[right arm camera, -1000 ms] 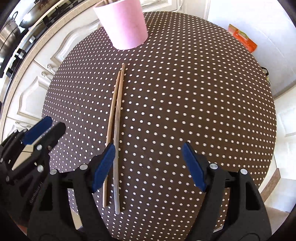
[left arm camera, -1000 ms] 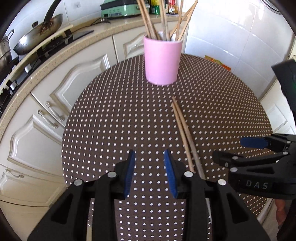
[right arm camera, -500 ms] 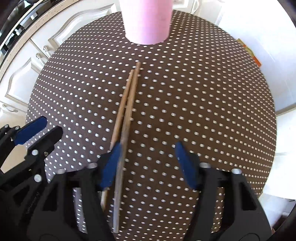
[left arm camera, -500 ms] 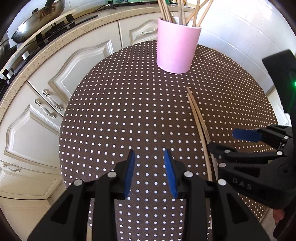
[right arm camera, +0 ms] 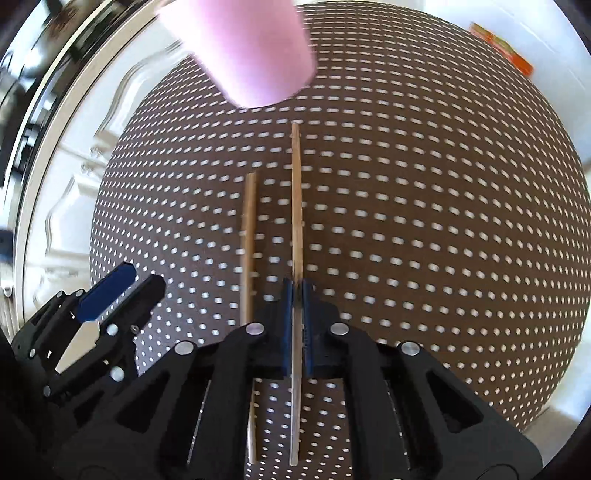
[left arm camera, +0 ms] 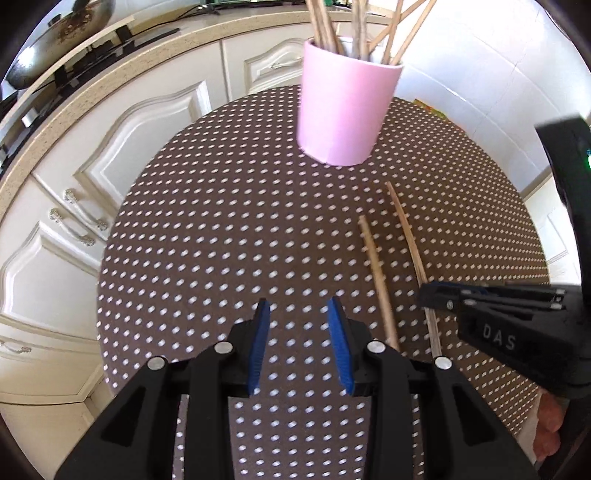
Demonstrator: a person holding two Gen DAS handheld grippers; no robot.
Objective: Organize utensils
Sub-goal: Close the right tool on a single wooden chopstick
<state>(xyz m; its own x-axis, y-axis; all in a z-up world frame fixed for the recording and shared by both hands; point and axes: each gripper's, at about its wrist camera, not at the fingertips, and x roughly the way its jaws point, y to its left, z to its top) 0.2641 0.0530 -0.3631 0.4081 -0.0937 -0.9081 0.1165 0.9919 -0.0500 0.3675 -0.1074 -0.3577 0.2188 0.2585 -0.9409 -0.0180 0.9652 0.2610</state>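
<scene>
A pink cup (left arm camera: 347, 110) with several wooden chopsticks in it stands at the far side of the round dotted table (left arm camera: 221, 229); it also shows in the right wrist view (right arm camera: 251, 51). Two chopsticks lie apart near the front. My right gripper (right arm camera: 296, 291) is shut on the right chopstick (right arm camera: 296, 192), which also shows in the left wrist view (left arm camera: 406, 229). The other chopstick (right arm camera: 248, 236) lies just left of it, also in the left wrist view (left arm camera: 375, 266). My left gripper (left arm camera: 299, 314) is open and empty, left of both chopsticks.
White cabinets (left arm camera: 110, 147) and a stone counter with a wok (left arm camera: 59, 33) curve along the left. Tiled wall stands behind the table. An orange packet (right arm camera: 502, 48) lies on the floor beyond the table's far right edge.
My right gripper has moved left over the chopsticks and shut on the right one. The two chopsticks, side by side before, now lie apart. My left gripper stayed open.
</scene>
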